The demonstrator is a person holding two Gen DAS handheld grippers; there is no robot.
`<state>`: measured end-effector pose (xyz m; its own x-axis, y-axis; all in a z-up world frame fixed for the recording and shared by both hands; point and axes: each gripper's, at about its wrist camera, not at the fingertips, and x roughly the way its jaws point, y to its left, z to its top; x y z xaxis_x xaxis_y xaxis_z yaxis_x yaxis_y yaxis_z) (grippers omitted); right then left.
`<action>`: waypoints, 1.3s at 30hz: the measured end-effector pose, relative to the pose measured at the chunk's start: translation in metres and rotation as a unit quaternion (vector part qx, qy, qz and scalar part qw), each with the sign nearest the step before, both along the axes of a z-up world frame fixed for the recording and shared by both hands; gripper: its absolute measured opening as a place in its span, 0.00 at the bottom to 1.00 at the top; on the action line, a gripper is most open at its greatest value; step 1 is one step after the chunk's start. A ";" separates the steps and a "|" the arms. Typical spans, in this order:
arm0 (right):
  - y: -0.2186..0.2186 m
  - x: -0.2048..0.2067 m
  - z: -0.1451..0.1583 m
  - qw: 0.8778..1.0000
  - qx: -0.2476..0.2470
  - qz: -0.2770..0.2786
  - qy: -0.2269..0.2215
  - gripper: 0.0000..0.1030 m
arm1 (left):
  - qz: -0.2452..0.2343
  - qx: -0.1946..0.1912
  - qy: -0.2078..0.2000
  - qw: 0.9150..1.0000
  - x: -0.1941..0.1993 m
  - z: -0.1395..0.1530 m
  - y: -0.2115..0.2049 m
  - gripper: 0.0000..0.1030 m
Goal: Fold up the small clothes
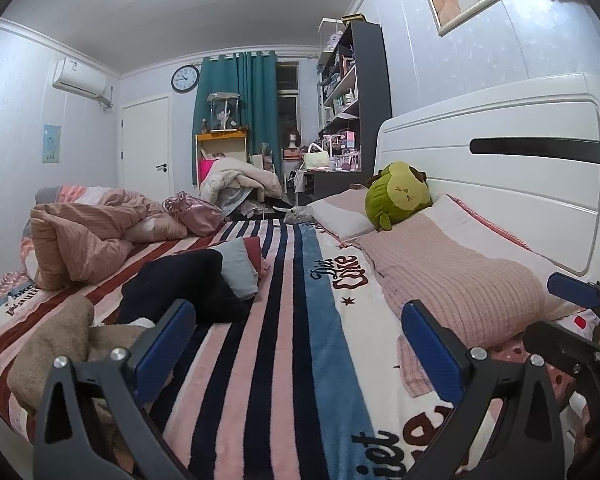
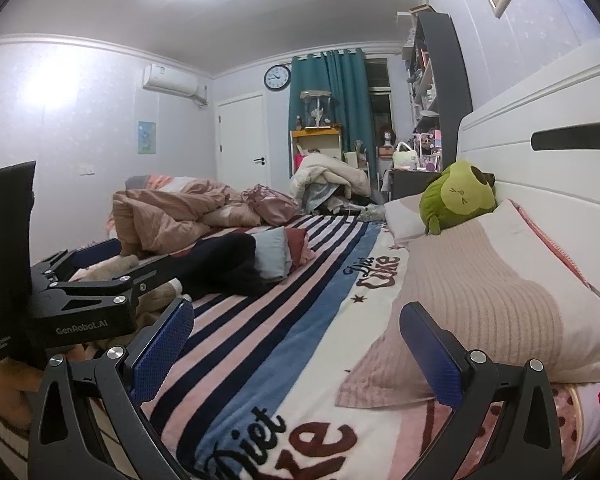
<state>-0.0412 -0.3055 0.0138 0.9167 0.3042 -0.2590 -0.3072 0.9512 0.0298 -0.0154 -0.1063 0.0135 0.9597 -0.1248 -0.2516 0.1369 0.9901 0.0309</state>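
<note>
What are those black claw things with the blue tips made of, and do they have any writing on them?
Each gripper is matte black with angular, triangular-cutout arms and silver bolts. The left gripper and right gripper carry flat blue textured pads on both fingers. Seen from the right wrist view, the left one's body reads "GenRobot.AI" in white. No cables or sleeves show.

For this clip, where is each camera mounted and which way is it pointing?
Left wrist: on the left claw, low over the striped blanket, facing the far door; both own fingers show, open, and the right claw's edge at far right.
Right wrist: on the right claw, same heading, nearer the pillow; own open fingers show, plus the left claw at left.
Shared: dark garment, green plush, clock.
</note>
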 end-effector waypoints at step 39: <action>-0.002 -0.003 0.011 1.000 0.005 -0.008 -0.005 1.00 | 0.009 -0.001 -0.002 1.000 -0.004 0.002 0.002 0.99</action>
